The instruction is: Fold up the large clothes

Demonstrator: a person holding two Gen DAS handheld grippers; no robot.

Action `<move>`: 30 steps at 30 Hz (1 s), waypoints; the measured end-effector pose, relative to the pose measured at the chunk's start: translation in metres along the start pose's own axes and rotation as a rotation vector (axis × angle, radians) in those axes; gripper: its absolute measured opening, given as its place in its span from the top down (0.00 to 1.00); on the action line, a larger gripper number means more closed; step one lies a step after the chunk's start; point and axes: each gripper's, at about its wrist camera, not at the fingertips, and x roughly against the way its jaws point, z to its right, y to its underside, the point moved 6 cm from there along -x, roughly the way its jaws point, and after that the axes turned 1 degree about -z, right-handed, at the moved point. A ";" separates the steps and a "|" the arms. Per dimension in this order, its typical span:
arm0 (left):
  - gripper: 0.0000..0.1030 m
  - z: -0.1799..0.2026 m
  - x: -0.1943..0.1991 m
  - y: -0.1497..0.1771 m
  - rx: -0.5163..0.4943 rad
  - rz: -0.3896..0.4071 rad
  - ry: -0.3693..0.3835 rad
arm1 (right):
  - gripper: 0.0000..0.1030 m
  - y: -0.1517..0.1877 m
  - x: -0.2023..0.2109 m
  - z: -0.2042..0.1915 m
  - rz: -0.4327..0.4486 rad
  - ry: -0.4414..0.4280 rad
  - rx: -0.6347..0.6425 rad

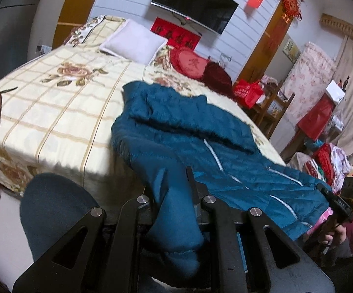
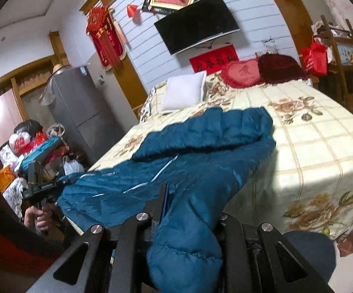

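Both pairs of jaws are clamped tight on padded blue cloth, one gathered bunch in each. The left gripper bites one end of the near edge of the teal quilted jacket, and the right gripper bites the other end of that same edge; each can be seen at the far side of the other's view, the right one with a hand on its grip, the left one likewise hand-held.

From those two pinches the jacket runs away from the person, up over the foot of the bed and onto the checked, rose-printed cover, front up with its pale zips showing. Its long axis lies forward from the jaws toward the white pillow and red heart cushion. The far end is already doubled over into a thick roll. The held edge hangs off the bed's near edge, stretched roughly level between the two grippers.

Neither hand looks nearer than the other, so I'd judge the coming move a shared one: carry the held edge forward along that axis and lay it on the far part. Bulky padding may spring back or slide on the smooth cover.

Beyond the bed, a dark television hangs on the wall.
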 end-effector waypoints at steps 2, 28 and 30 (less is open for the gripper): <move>0.89 0.003 -0.001 -0.015 0.001 0.027 -0.001 | 0.82 -0.013 -0.003 0.002 0.029 0.000 0.001; 0.89 0.008 -0.069 -0.081 -0.022 -0.006 -0.338 | 0.82 -0.088 -0.050 0.003 0.046 0.080 -0.016; 0.89 0.006 -0.072 -0.083 -0.022 -0.008 -0.343 | 0.82 -0.090 -0.053 0.005 0.047 0.079 -0.020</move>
